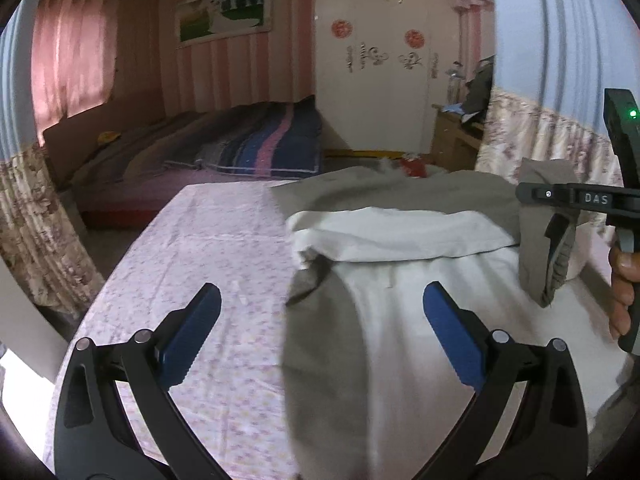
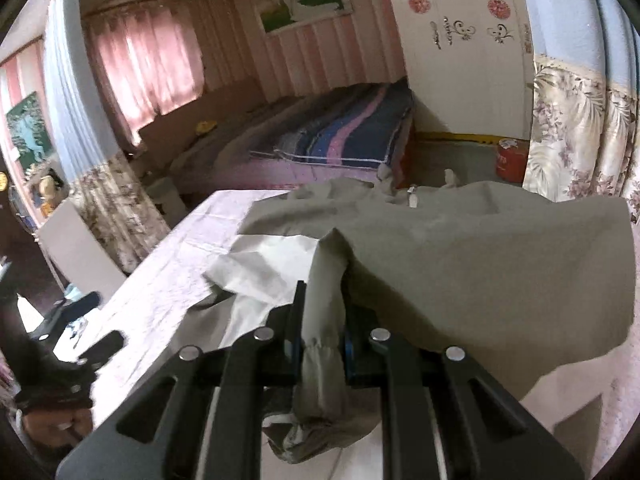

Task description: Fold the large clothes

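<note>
A large grey jacket (image 1: 324, 344) with a white lining (image 1: 400, 236) lies spread over the table's pink floral cloth (image 1: 192, 264). My left gripper (image 1: 322, 292) hovers open above the jacket's near part, nothing between its blue pads. At the right edge of the left wrist view my right gripper (image 1: 560, 236), held by a hand (image 1: 620, 280), is shut on a grey sleeve end that hangs down from it. In the right wrist view the gripper (image 2: 322, 304) pinches that gathered grey cuff (image 2: 320, 360), and the lifted grey cloth (image 2: 480, 264) drapes away to the right over the white lining (image 2: 272, 264).
Beyond the table stands a bed with a striped blanket (image 1: 260, 140), and a white wardrobe (image 1: 372, 80) behind it. Floral curtains (image 1: 532, 136) hang at the right and left. A red container (image 2: 510, 160) sits on the floor. A wooden cabinet (image 1: 452, 136) stands by the wardrobe.
</note>
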The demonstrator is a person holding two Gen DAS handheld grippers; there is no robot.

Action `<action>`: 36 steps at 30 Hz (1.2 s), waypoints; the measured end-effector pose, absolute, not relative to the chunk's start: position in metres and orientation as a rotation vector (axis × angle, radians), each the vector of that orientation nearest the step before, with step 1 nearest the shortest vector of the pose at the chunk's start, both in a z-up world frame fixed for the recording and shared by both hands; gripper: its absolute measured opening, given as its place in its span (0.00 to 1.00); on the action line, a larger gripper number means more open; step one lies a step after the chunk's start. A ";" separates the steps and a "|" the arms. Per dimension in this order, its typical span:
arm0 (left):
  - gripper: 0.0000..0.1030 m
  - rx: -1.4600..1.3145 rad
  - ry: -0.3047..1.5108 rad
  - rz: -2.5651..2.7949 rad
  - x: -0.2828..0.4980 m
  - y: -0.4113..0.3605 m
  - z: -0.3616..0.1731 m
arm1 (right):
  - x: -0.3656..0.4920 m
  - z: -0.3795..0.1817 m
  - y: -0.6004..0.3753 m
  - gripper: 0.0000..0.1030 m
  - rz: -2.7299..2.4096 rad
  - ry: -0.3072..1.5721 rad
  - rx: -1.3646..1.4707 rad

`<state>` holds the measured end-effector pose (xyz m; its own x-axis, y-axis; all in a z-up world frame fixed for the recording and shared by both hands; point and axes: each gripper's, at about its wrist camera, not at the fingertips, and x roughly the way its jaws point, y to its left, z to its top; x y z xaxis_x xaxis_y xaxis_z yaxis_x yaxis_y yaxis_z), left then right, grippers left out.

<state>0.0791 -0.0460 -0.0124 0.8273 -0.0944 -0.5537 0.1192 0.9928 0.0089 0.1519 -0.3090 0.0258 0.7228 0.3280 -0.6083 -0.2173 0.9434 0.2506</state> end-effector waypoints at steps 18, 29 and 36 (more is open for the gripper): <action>0.97 0.091 0.748 -0.335 0.148 -0.160 -0.028 | 0.078 0.060 -0.477 0.97 0.013 0.436 0.286; 0.62 0.163 0.827 -0.392 0.190 -0.253 -0.071 | 0.077 0.010 -0.538 0.97 -0.032 0.496 0.469; 0.05 0.150 0.742 -0.233 0.217 -0.214 -0.028 | 0.073 0.010 -0.544 0.97 -0.045 0.505 0.510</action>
<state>0.2165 -0.2138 -0.0276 0.7132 -0.1569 -0.6832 0.2622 0.9636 0.0524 0.0730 -0.5437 0.0101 0.8769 0.0821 -0.4735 0.1645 0.8744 0.4564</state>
